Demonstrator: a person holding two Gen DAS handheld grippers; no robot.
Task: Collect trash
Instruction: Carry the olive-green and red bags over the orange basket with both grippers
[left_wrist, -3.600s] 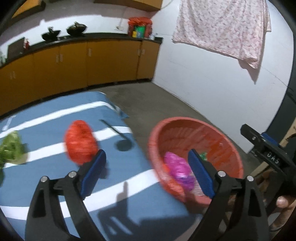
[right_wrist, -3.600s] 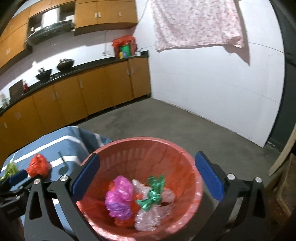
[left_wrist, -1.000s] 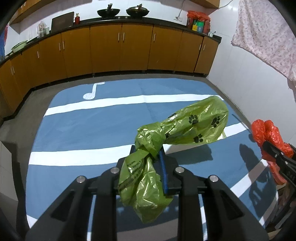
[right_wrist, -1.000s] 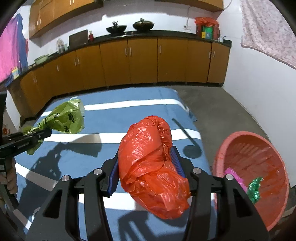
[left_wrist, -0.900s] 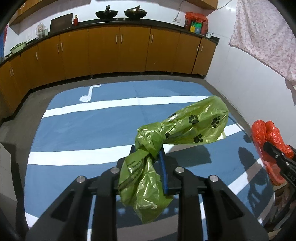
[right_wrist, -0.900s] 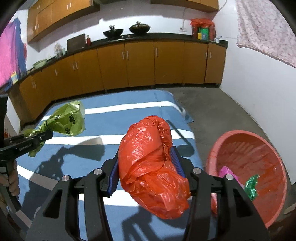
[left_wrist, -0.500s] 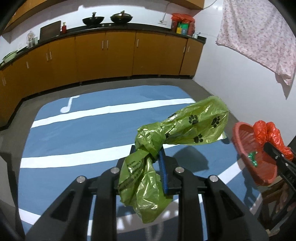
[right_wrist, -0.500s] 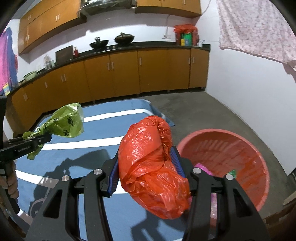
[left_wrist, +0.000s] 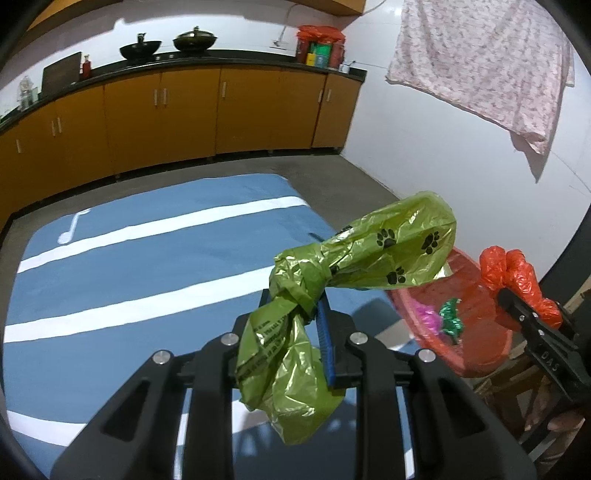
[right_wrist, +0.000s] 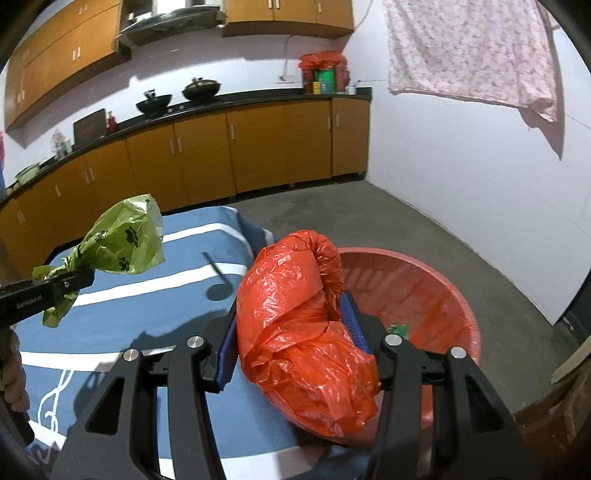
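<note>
In the left wrist view, a green bag (left_wrist: 354, 266) with paw prints is pinched at its knotted neck by the left tongs (left_wrist: 295, 325), its puffed end held out over the blue striped cloth (left_wrist: 129, 266). To the right, the red basin (left_wrist: 476, 347) is seen with pink and green scraps already inside, and the right tongs (left_wrist: 517, 295) are seen above it with a red bag (left_wrist: 517, 277).

In the right wrist view, the red bag (right_wrist: 295, 325) is squeezed between the blue pads of the right tongs (right_wrist: 291, 339), directly in front of the basin (right_wrist: 436, 280), whose rim lies just beyond the cloth's edge. The left tongs (right_wrist: 79, 278) and the green bag (right_wrist: 122, 240) are held off to the left, over the cloth and short of the basin.

The carry to the basin is judged to be in hand. It would be done well if each bag were brought fully over the basin's hollow before the tongs are spread, and lowered somewhat first, since light plastic may drift or catch on the rim. The green bag has farther to go, so its release should be left until it is past the near rim.
</note>
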